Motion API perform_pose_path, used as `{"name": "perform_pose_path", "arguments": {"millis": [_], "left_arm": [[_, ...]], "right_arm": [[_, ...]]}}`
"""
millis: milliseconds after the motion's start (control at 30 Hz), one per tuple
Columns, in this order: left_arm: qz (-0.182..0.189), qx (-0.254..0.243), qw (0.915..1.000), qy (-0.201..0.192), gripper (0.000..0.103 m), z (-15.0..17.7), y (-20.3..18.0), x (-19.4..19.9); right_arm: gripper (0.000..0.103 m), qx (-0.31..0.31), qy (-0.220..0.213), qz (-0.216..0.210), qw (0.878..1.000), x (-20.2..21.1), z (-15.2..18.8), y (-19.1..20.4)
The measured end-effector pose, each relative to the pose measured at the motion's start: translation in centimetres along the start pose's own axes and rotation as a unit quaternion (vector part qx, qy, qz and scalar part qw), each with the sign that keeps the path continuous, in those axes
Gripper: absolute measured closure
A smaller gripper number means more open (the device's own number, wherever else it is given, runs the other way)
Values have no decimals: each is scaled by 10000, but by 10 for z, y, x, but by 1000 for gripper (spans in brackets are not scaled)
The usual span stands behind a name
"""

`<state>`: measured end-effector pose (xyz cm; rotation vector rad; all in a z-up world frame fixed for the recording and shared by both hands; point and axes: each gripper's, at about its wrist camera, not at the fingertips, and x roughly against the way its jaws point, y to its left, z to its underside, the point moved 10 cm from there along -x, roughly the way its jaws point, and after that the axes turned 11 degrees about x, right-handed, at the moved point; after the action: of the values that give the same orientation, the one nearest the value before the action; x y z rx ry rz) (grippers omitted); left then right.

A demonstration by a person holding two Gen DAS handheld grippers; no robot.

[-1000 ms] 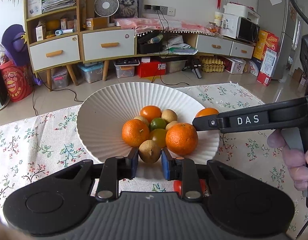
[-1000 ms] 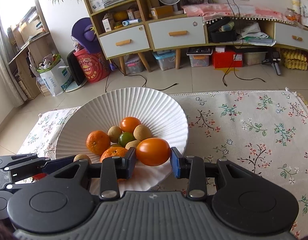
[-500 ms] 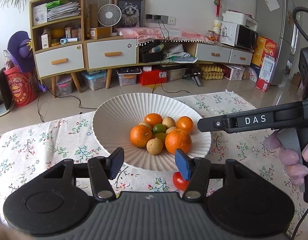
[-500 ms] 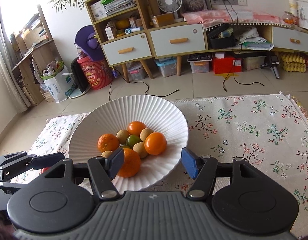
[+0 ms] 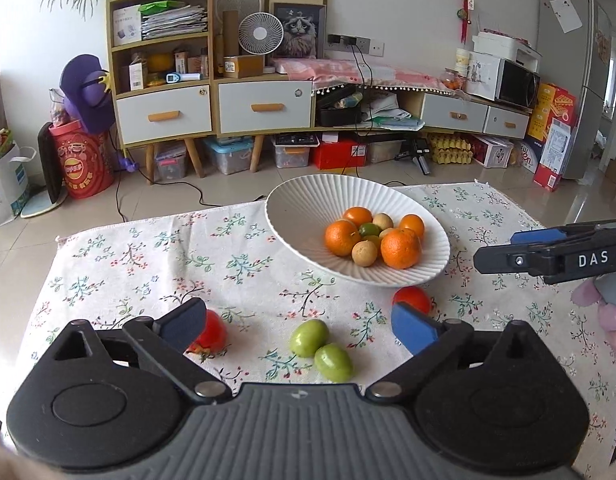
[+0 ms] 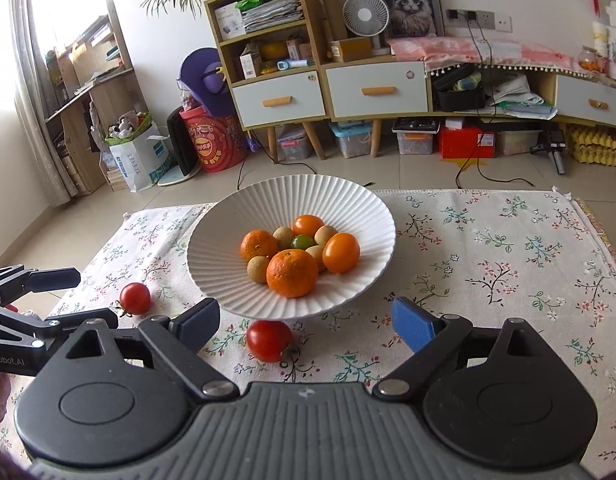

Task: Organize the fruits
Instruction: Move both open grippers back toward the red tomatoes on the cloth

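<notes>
A white ribbed bowl on the floral cloth holds several oranges, small tan fruits and one green fruit. My left gripper is open and empty, back from the bowl. Two green fruits lie on the cloth between its fingers, a red tomato sits by its left finger and another tomato by its right finger. My right gripper is open and empty, with a tomato between its fingers in front of the bowl. A second tomato lies to the left.
The floral cloth covers the low table; its far edge drops to the tiled floor. The right gripper shows at the right in the left wrist view; the left gripper shows at the left in the right wrist view. Cabinets stand behind.
Both grippers let go of their fruit into the bowl, opened wide and pulled back and up. The loose tomatoes and green fruits on the cloth have come into view.
</notes>
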<state>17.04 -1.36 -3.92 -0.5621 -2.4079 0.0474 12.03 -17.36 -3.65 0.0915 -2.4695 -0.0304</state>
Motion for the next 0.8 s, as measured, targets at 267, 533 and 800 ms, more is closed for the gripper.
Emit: {"name": "perform_pose_path", "arguments": {"millis": [267, 533, 800], "left_arm": [[-169, 61, 9997, 143, 5, 21, 29, -1], [-420, 213, 9987, 193, 5, 35, 62, 3], [-601, 148, 9980, 83, 5, 46, 84, 4]], "right_arm": [[6, 215, 158, -78, 9996, -7, 16, 27], [6, 406, 331, -159, 9985, -14, 31, 55], [6, 514, 353, -168, 9979, -19, 37, 73]]}}
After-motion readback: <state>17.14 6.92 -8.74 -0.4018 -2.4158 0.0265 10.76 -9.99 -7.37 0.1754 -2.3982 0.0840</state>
